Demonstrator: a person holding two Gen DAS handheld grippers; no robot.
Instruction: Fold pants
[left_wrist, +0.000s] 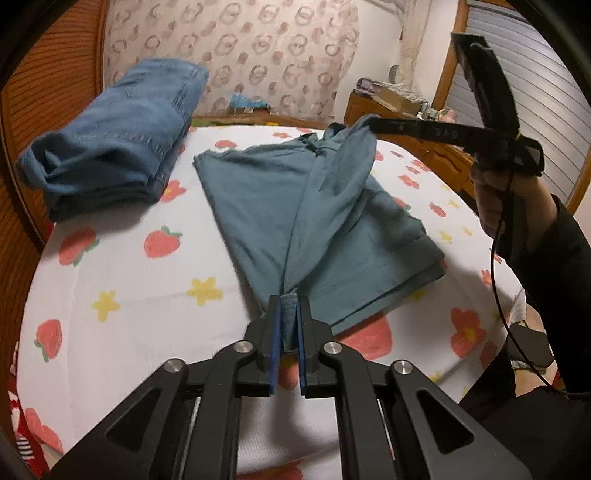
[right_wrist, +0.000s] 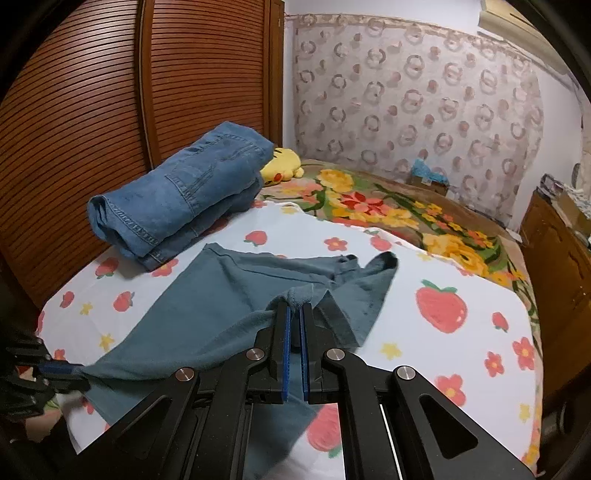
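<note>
- The teal pants (left_wrist: 273, 206) lie on the bed, on a white sheet (left_wrist: 140, 295) printed with strawberries and small flowers, roughly in the middle of it and partly folded over themselves
- The left tongs (left_wrist: 289, 310) are clenched on a bunched bit of the pants at the near edge of the sheet; the blue pads (left_wrist: 274, 332) pinch the cloth between them
- The right tongs (right_wrist: 294, 317) are clenched too, gripping a rolled edge of the same pants, with a flap of teal cloth hanging off to their right
- In the left wrist view the right tongs (left_wrist: 373, 126) hold their corner up off the sheet, so a strip of fabric runs taut from them down to the left tongs
- The person's hand (left_wrist: 506, 199) wraps the handle of that right tool, in a dark sleeve (left_wrist: 554, 280), with a thin black cable (left_wrist: 495, 280) trailing down beside it
- In the right wrist view the left tongs (right_wrist: 75, 369) show at the sheet's near left corner, pinching the pants' edge
- A folded pair of blue jeans (right_wrist: 177, 199) sits at the far left corner of the sheet, close to the slatted wooden doors (right_wrist: 110, 92), apart from the teal pants
- A yellow plush toy (right_wrist: 282, 168) lies just behind the jeans on a floral blanket (right_wrist: 406, 210) covering the far part of the bed
- A patterned curtain (right_wrist: 406, 103) hangs along the far side
</note>
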